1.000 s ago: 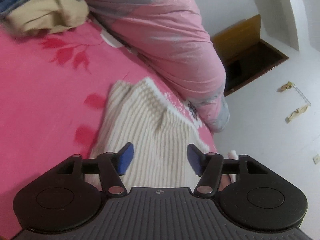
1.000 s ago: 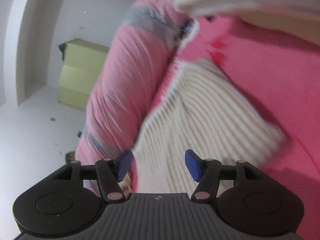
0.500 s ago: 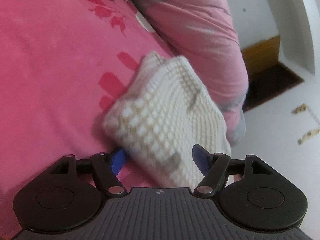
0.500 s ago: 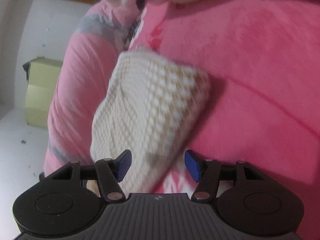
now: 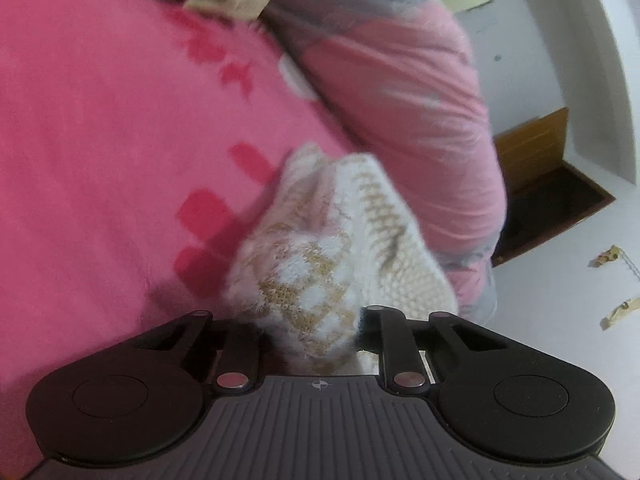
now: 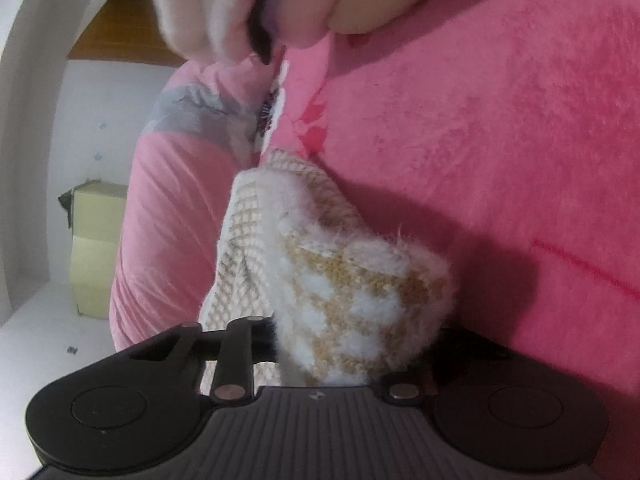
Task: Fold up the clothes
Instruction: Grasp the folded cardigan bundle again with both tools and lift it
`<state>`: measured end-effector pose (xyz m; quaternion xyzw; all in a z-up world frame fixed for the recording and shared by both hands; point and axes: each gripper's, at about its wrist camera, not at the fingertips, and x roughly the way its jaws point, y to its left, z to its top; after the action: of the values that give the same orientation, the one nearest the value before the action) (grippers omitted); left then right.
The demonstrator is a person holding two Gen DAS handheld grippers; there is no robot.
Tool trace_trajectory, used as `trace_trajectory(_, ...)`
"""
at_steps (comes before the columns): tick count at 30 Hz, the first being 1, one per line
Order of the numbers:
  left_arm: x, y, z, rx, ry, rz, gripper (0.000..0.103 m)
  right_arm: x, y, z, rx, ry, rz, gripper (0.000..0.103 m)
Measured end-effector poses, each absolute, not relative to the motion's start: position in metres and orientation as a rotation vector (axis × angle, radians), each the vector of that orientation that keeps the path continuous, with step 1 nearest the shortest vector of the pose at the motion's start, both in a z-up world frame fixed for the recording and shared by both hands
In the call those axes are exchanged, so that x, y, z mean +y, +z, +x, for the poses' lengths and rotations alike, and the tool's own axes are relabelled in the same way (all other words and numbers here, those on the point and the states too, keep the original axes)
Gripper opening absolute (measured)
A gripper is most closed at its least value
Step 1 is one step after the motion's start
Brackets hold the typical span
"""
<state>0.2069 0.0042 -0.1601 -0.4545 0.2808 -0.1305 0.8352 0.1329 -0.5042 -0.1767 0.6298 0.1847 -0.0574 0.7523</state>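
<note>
No readable text, labels, brands or numbers in either view — only a small round crosshair mark moulded on each gripper body, no lettering.

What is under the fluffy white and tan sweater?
Under the sweater is the pink bedsheet, bearing its shadow. What lies directly beneath is covered. Both grippers, left and right, pinch its near end.

Soft, even indoor light with no glare. The knit garment (image 5: 320, 256) casts dark shadows on the pink bedspread (image 6: 500, 140) beside the jaws. Motion blur ahead; fisheye bending at the edges.
</note>
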Motion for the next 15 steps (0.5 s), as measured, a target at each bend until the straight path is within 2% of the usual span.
trace_trajectory(6, 0.036, -0.142, 0.173, 0.557, -0.241, -0.944, 0.017, -0.478, -0.159, 0.121, 0.443, -0.066, 1.326, 0.026)
trace_trajectory(15, 0.12, -0.124, 0.061, 0.591, -0.146, -0.905, 0.018, -0.403, -0.154, 0.055, 0.57, 0.113, 1.34, 0.024)
